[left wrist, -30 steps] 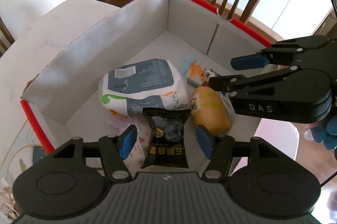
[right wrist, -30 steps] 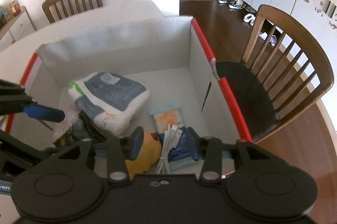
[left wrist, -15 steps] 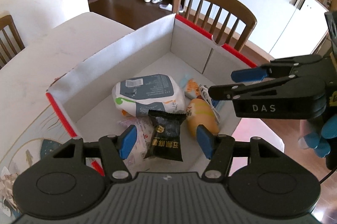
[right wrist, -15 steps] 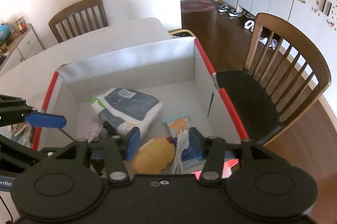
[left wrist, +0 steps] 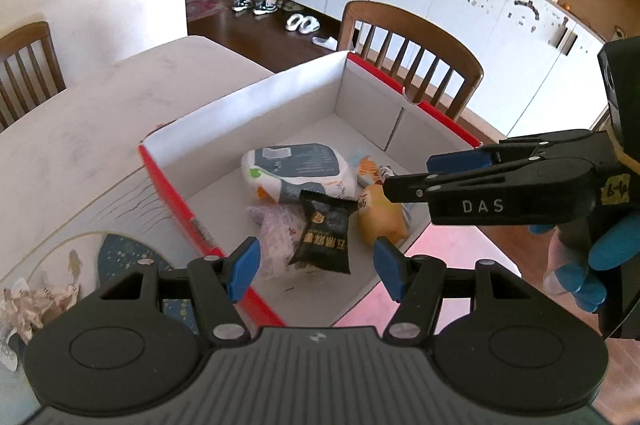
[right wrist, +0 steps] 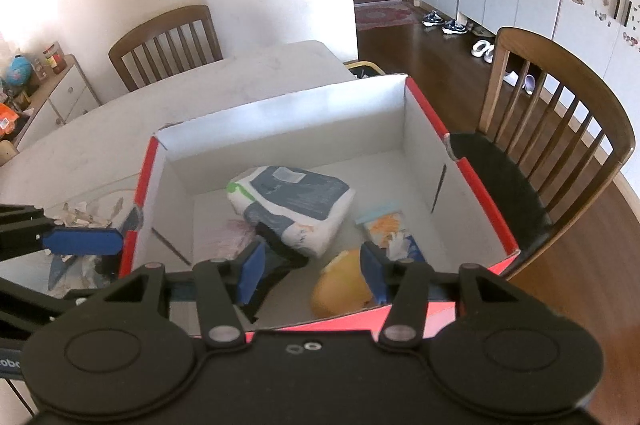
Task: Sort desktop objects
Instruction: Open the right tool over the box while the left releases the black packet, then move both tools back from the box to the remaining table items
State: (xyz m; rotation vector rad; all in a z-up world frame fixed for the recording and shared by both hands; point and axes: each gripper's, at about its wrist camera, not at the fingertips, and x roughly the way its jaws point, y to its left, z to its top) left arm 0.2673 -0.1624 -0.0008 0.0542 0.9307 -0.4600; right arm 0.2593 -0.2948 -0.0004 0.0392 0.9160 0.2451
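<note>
Down inside the red-edged cardboard box (left wrist: 362,93) on the counter (left wrist: 92,129) the sorted things lie bunched toward the near corner: a white-and-blue soft pack (left wrist: 298,167), a black snack packet (left wrist: 326,231) propped against it, a yellow pouch (left wrist: 380,221) and a pinkish wrapper (left wrist: 276,229). They sit loosely heaped, as things dropped in rather than arranged would. Crumpled paper scraps (left wrist: 32,301) on a round patterned mat (left wrist: 120,249) remain outside the box, probably the next thing to sort. Both claws hang above the box, tilted steeply downward. Nothing is between the blue pads of the left claw (left wrist: 314,267), which stands moderately wide. The right claw (right wrist: 310,275), gripped by a blue-gloved hand (left wrist: 588,265), has just been opening and is likewise empty.
</note>
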